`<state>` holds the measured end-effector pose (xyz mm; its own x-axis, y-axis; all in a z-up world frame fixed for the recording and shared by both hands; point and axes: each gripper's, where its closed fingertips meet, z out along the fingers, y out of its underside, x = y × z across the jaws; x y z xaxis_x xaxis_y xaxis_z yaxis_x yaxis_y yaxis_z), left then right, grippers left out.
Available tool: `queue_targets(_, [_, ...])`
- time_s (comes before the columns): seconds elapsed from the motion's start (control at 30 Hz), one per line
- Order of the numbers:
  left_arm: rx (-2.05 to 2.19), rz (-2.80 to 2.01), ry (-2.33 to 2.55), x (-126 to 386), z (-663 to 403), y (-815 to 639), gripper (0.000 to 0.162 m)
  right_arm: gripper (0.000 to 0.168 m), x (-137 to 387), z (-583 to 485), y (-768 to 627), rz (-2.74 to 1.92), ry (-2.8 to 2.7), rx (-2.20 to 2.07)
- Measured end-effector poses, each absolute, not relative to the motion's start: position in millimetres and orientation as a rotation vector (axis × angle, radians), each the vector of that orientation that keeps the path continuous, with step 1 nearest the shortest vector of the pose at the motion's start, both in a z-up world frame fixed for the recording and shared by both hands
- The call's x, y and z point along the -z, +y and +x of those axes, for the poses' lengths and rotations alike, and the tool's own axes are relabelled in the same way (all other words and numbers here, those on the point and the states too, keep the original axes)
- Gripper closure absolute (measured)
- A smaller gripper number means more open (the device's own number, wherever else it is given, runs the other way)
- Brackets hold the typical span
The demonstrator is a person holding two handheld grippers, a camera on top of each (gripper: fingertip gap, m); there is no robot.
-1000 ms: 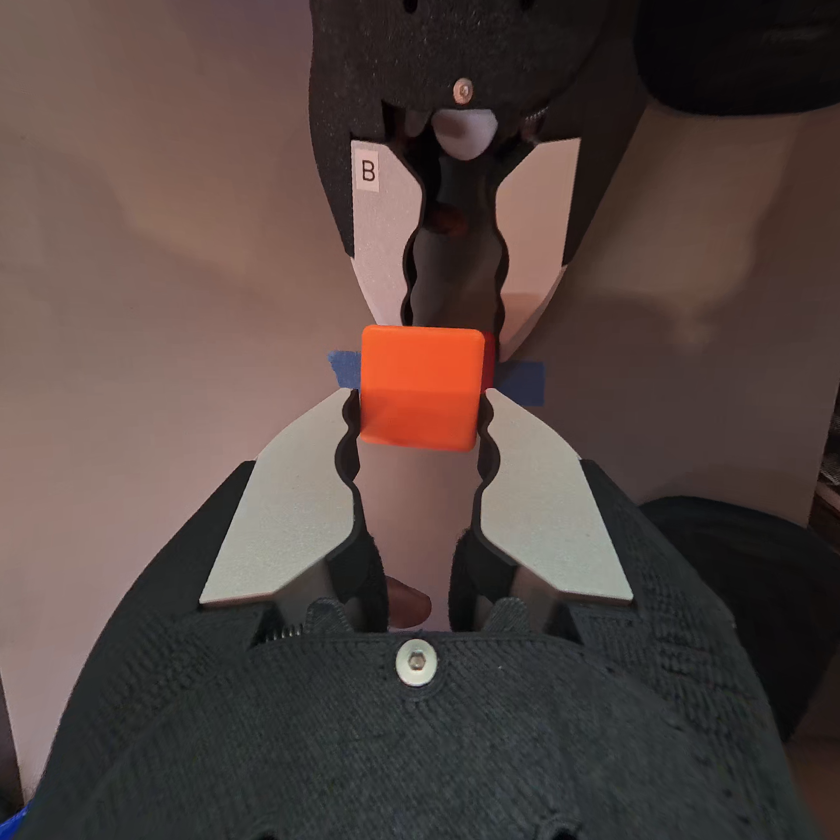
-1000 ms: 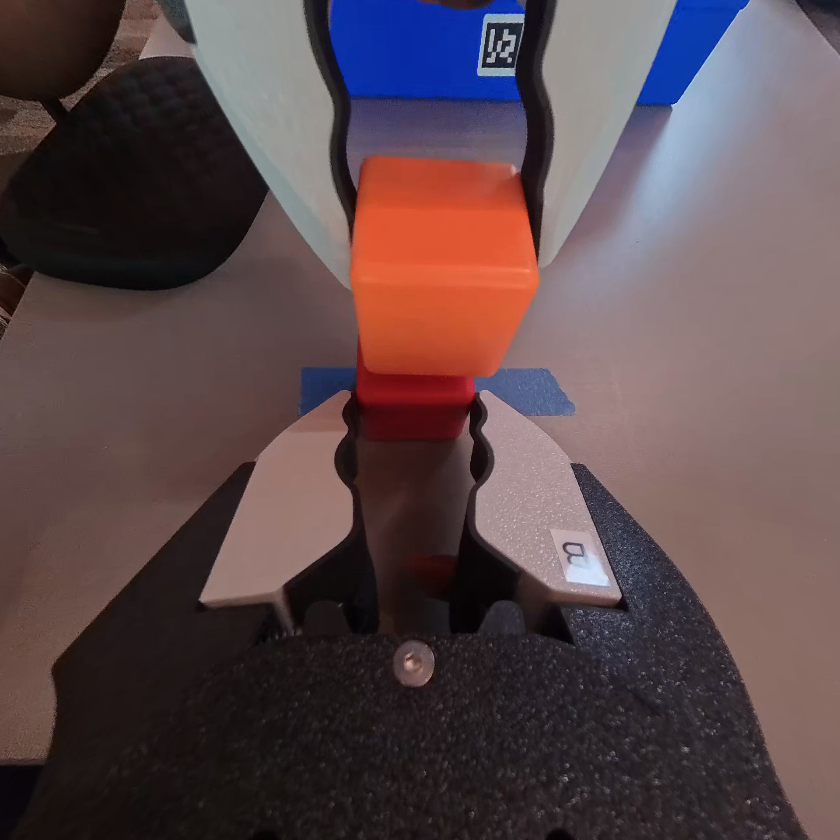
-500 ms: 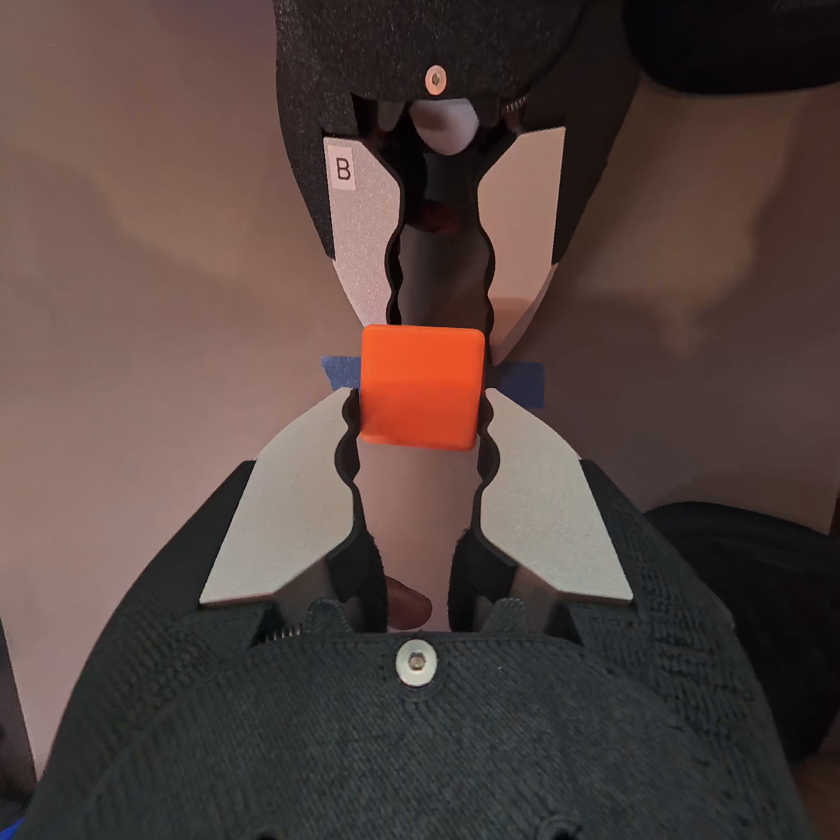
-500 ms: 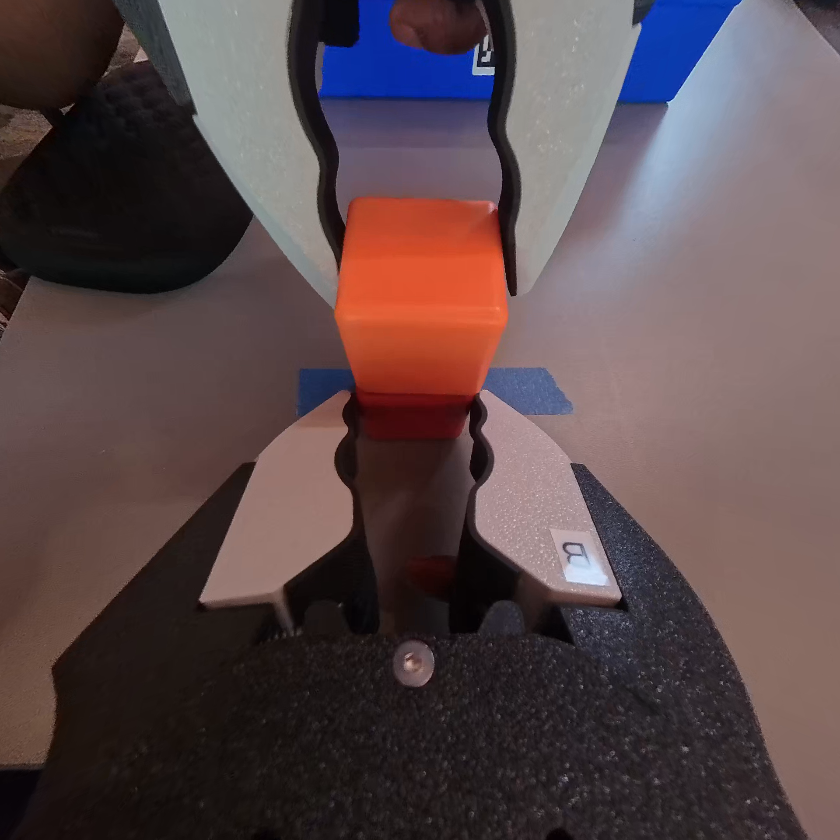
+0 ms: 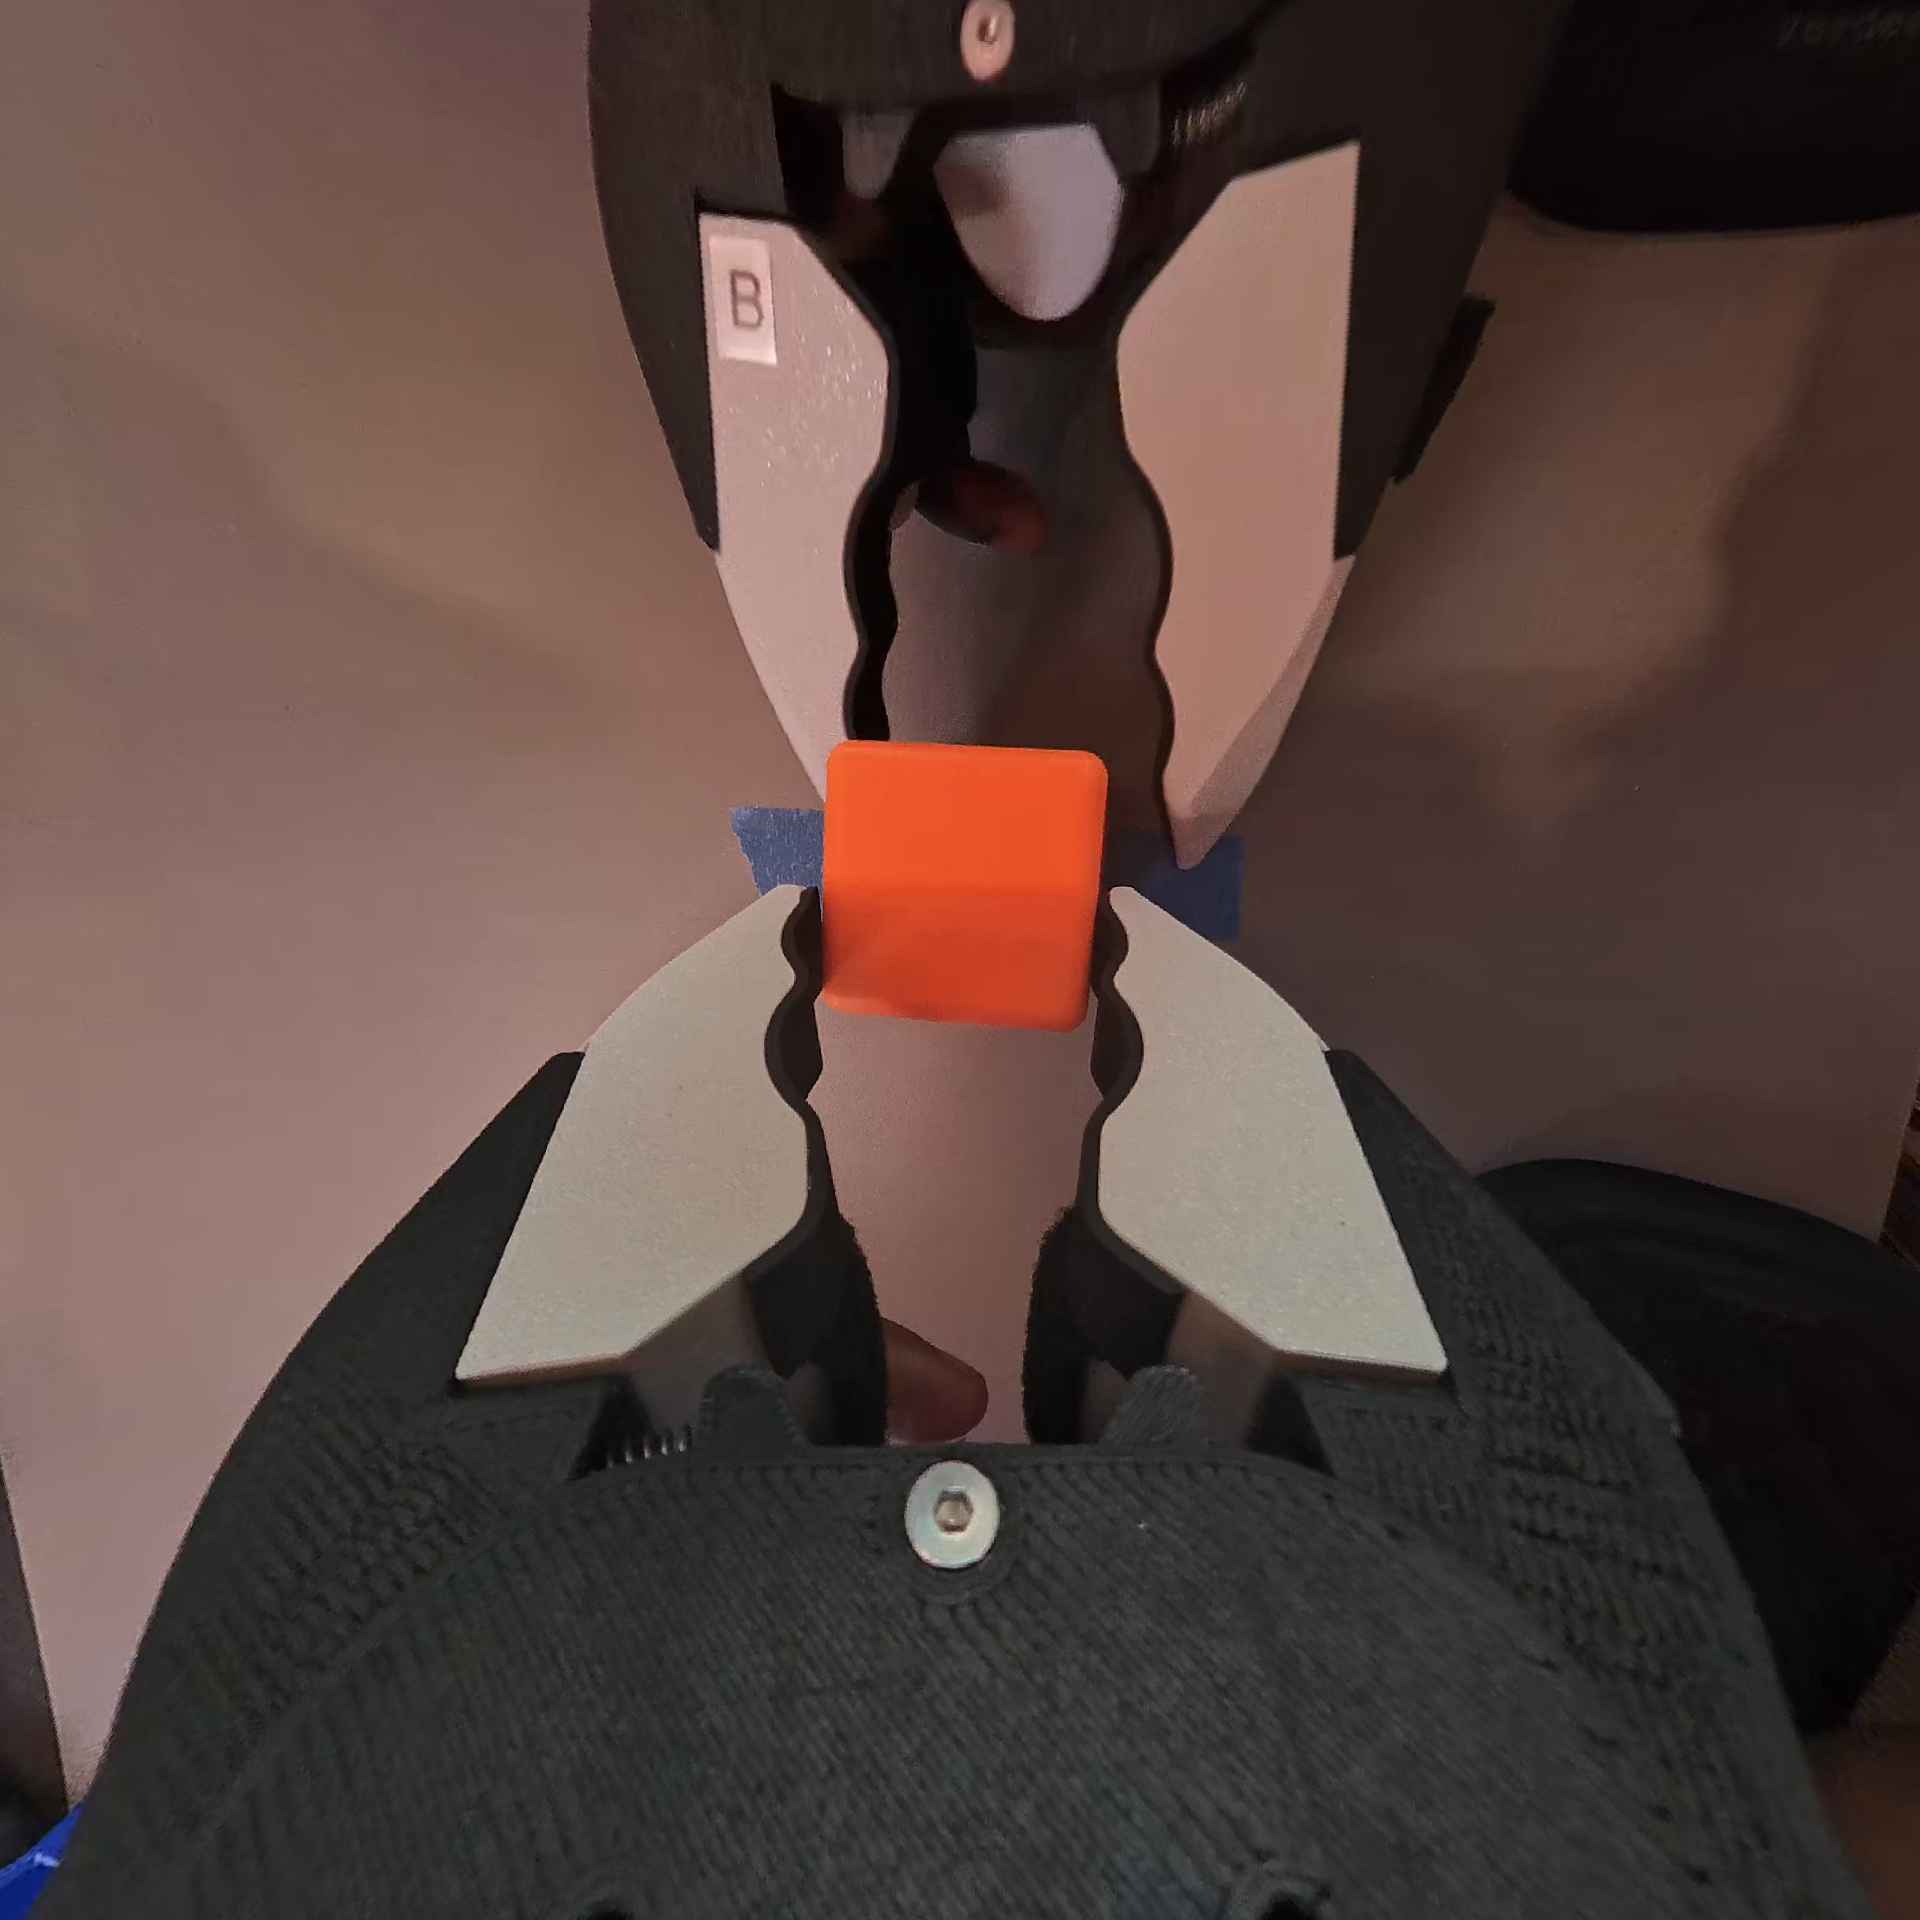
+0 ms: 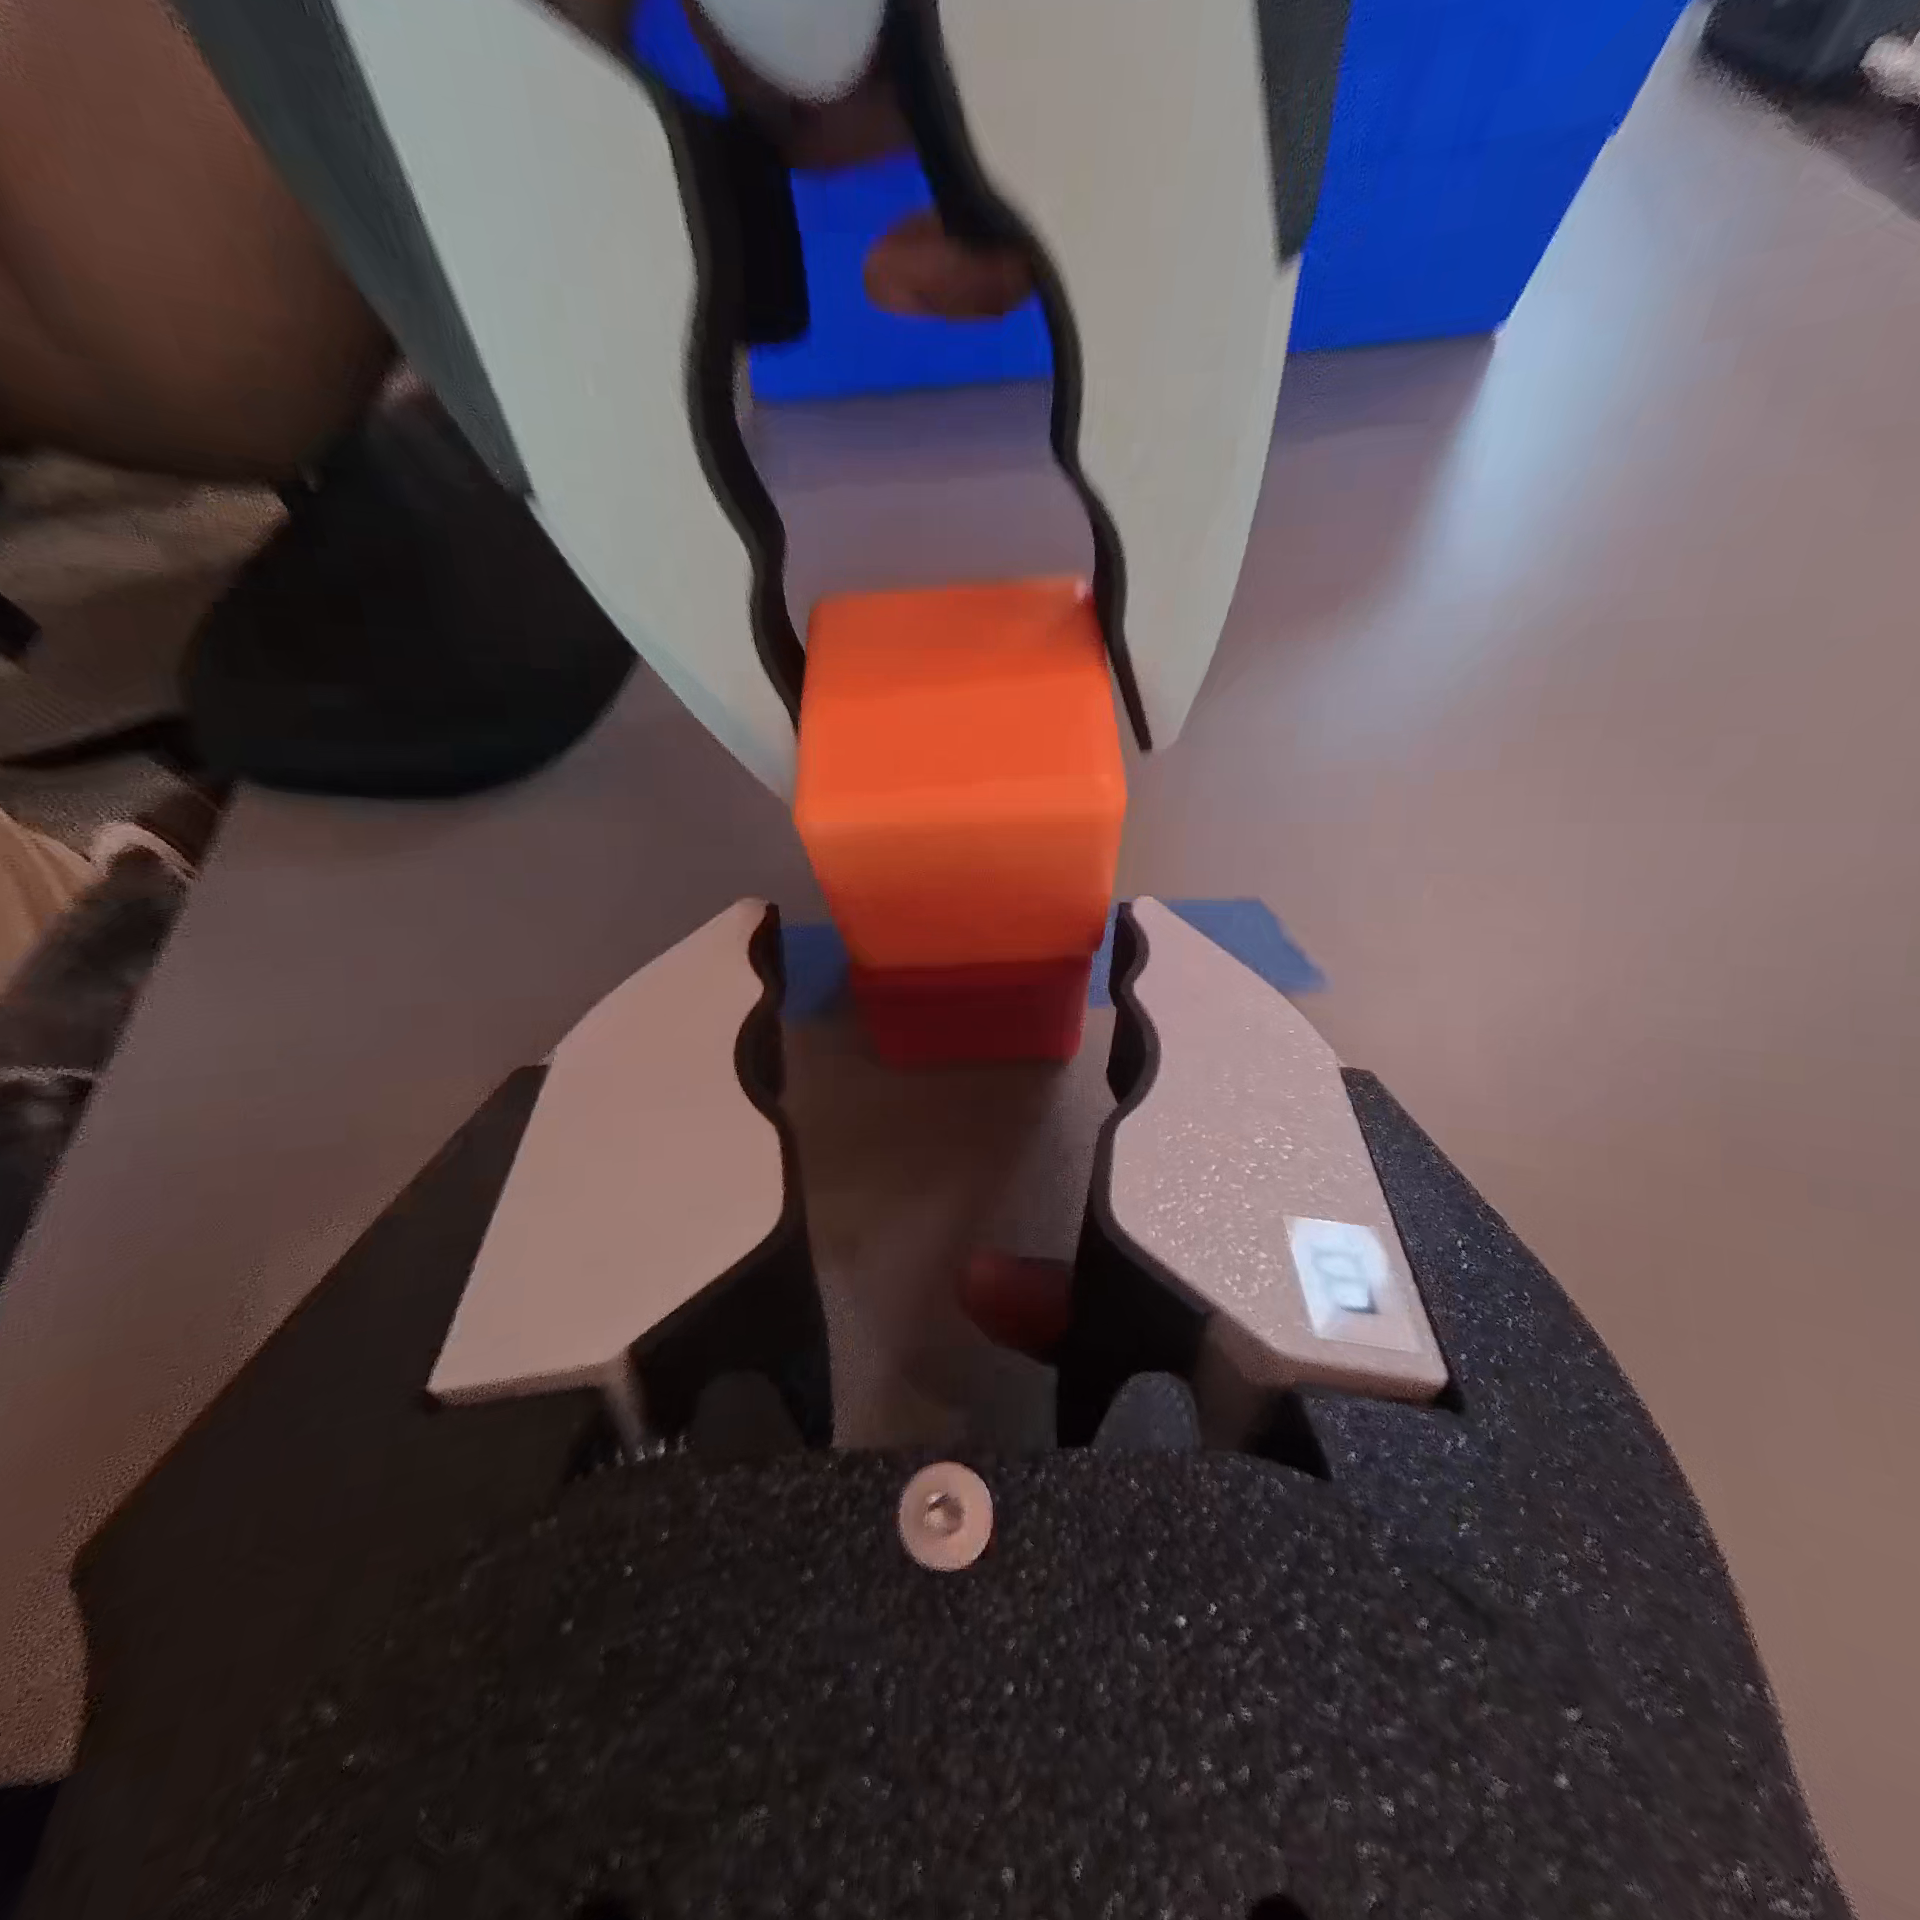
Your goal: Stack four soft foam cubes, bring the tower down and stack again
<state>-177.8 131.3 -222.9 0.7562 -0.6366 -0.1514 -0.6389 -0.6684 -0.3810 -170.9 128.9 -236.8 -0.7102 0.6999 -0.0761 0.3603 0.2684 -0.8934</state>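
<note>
left wrist view: left hand-held gripper (image 5: 956,935) clamps orange cube (image 5: 961,883), dead centre. right wrist view: right hand-held gripper (image 6: 951,956) parted, empty; orange sits on red cube (image 6: 971,1008), 12 o'clock. advise releasing gently, square.

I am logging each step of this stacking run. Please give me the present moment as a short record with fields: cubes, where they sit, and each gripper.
orange cube: on top of the red cube, edges roughly aligned
red cube: on the table, over blue tape
left gripper: shut on the orange cube, fingertips at its two sides
right gripper: open, fingers beside the red cube, apart from it
cubes visible: two; any others are out of view
background: blue box behind the stack
</note>
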Motion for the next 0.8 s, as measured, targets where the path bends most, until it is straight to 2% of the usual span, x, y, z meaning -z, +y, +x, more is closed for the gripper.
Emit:
queue_targets(0.13, [-0.009, -2.541, 0.970, 222.7, -177.8, 131.1, 0.112, 0.120, 228.9, -177.6, 131.8, -0.905, -2.137, -1.335])
queue_targets(0.3, [0.009, -2.521, 0.927, 222.3, -176.3, 131.6, 0.111, 0.119, 229.7, -176.6, 132.0, -0.903, -2.144, -1.335])
queue_targets(0.33, [0.022, -2.509, 0.884, 219.8, -177.3, 130.4, 0.106, 0.119, 229.6, -176.4, 131.9, -0.901, -2.147, -1.333])
queue_targets(0.47, [-0.034, -2.346, 0.542, 165.4, -214.6, 106.4, 0.085, 0.119, 229.8, -176.4, 131.9, -0.906, -2.143, -1.339])
queue_targets(0.53, [-0.188, -2.277, 0.273, 131.3, -268.0, 71.7, 0.088, 0.119, 229.7, -176.3, 132.0, -0.906, -2.144, -1.339])
queue_targets(0.6, [-0.404, -2.319, 0.107, 118.5, -329.9, 16.8, 0.094, 0.119, 229.8, -176.3, 131.9, -0.907, -2.145, -1.339])
queue_targets(0.67, [-0.552, -2.532, 0.073, 135.6, -382.5, -44.6, 0.092, 0.119, 229.7, -176.2, 132.0, -0.907, -2.145, -1.338])
queue_targets(0.8, [-0.501, -2.932, 0.072, 194.3, -439.1, -114.2, 0.094, 0.119, 229.7, -176.0, 131.9, -0.904, -2.150, -1.330])
